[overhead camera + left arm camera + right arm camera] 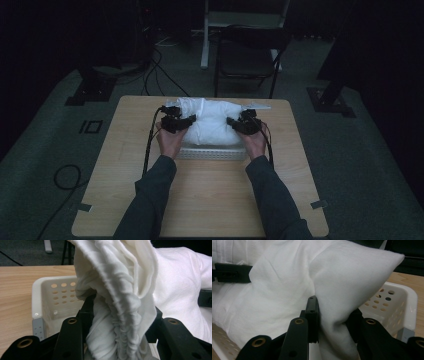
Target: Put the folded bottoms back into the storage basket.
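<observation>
Over the white perforated basket (pixel 212 152) at the middle of the bench (pixel 200 200), the white bundled cloth (pixel 212 122) lies with its long axis running from nine to three o'clock. The left hand-held gripper (pixel 186 121) is clenched on the cloth's gathered nine o'clock end, and the right hand-held gripper (pixel 235 123) is clamped on its three o'clock corner. Both hands sit equally near; the basket's opening lies straight beneath, so lowering it in looks like the coming move.

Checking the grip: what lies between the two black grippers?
In the high view, the bunched white cloth spans from the left gripper to the right gripper, above the white perforated plastic basket.
</observation>
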